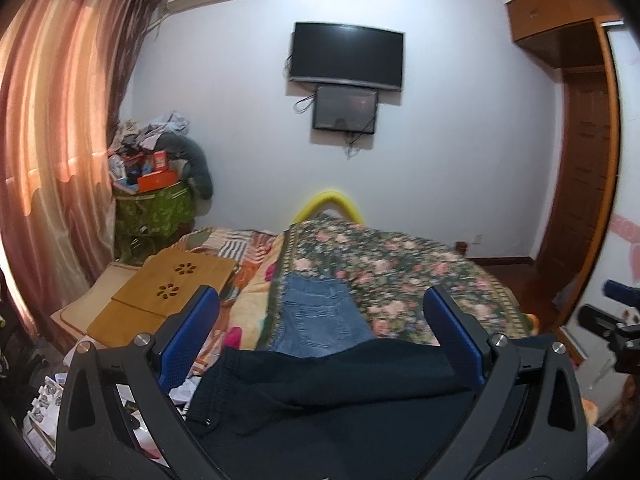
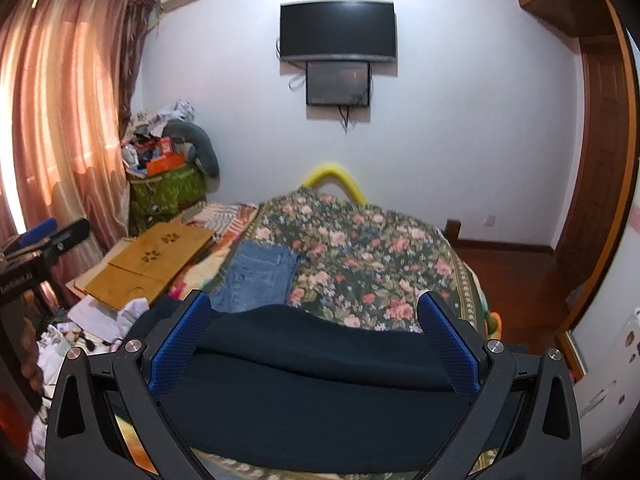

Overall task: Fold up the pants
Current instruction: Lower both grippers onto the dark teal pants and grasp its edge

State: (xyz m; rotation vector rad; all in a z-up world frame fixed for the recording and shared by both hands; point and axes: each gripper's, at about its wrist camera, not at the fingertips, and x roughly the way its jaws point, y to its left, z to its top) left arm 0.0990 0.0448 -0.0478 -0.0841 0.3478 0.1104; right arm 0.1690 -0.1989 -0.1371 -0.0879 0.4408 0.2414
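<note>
Your left tongs (image 1: pixel 320 336) and right tongs (image 2: pixel 314 334) are both spread wide, each with the dark pants (image 1: pixel 328 384) lying between its fingers. The pants lie on the bed (image 2: pixel 380 264), nearer you than the jeans (image 2: pixel 260 276).

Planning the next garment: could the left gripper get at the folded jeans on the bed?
Probably yes: the left gripper is open, and the jeans lie uncovered just beyond the dark pants.
</note>
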